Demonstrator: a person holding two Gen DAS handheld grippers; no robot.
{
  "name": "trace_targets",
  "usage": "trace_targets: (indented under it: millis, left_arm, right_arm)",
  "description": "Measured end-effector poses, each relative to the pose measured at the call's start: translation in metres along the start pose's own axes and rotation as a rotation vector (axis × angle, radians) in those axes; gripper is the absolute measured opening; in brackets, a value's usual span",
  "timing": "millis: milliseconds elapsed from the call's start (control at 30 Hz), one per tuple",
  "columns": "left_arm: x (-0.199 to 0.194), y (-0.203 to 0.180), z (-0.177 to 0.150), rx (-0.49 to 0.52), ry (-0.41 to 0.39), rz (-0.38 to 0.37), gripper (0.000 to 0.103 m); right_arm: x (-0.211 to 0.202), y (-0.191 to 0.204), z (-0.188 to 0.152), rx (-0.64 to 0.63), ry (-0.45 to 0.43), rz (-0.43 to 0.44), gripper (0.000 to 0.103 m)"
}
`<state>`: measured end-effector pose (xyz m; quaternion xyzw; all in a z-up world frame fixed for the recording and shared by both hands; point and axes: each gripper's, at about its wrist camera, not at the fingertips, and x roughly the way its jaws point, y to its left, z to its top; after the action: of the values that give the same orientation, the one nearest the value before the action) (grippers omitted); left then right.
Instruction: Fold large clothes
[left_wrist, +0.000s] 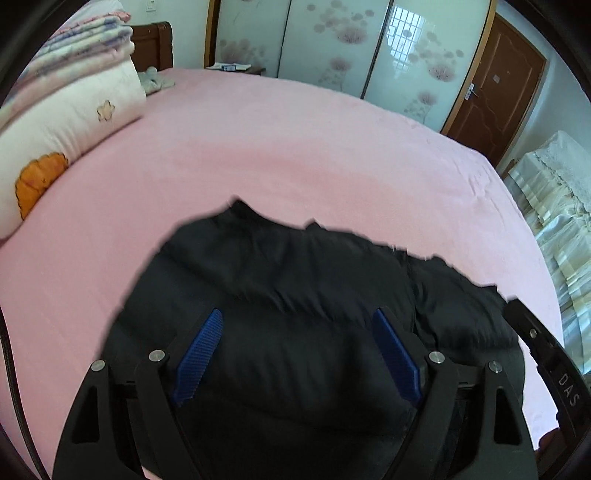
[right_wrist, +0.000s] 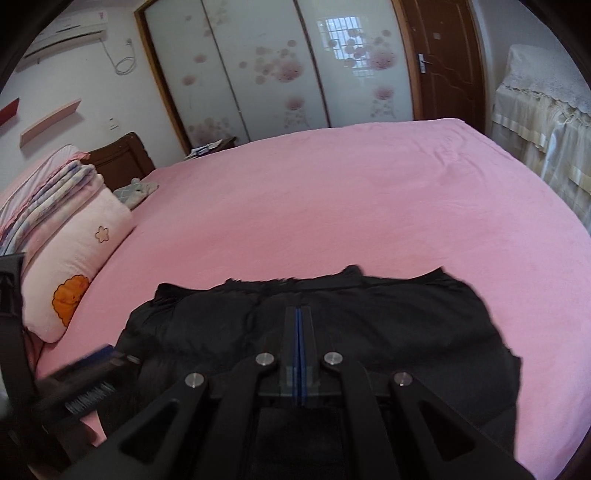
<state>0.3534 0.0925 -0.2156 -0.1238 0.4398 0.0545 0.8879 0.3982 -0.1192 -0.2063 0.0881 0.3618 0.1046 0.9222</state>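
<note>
Our black puffy jacket (left_wrist: 295, 314) lies folded on the pink bed (left_wrist: 277, 155), near its front edge. Our left gripper (left_wrist: 297, 356) fingers are wide apart, holding nothing. Our right gripper (right_wrist: 300, 332) fingers are pressed together, empty. We think the puffy jacket could spring open when nothing presses it.

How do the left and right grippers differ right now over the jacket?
The left gripper has its blue pads wide apart; the right gripper has its pads pressed together. Neither visibly pinches fabric, though the right's tip is hard to judge. Both hover over the black jacket on the pink bed.
</note>
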Motion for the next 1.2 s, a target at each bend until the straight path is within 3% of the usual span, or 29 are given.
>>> trace_targets:
  millis: [133,333,533,1200]
  left_arm:
    - [0.022,-0.011,-0.018,0.018,-0.007,0.045,0.082]
    - [0.049,-0.01,-0.032,0.015,-0.005,0.082,0.083]
    - [0.059,-0.02,-0.041,0.07,-0.02,0.126,0.086]
    - [0.071,-0.017,-0.051,0.079,-0.014,0.117,0.092]
  right_arm:
    - [0.022,-0.002,-0.015,0.009,0.013,0.01,0.0]
    - [0.061,-0.014,-0.041,-0.009,0.105,-0.046,0.0]
    - [0.069,-0.017,-0.053,-0.042,0.109,-0.071,0.0]
    - [0.087,-0.01,-0.062,-0.086,0.139,-0.126,0.0]
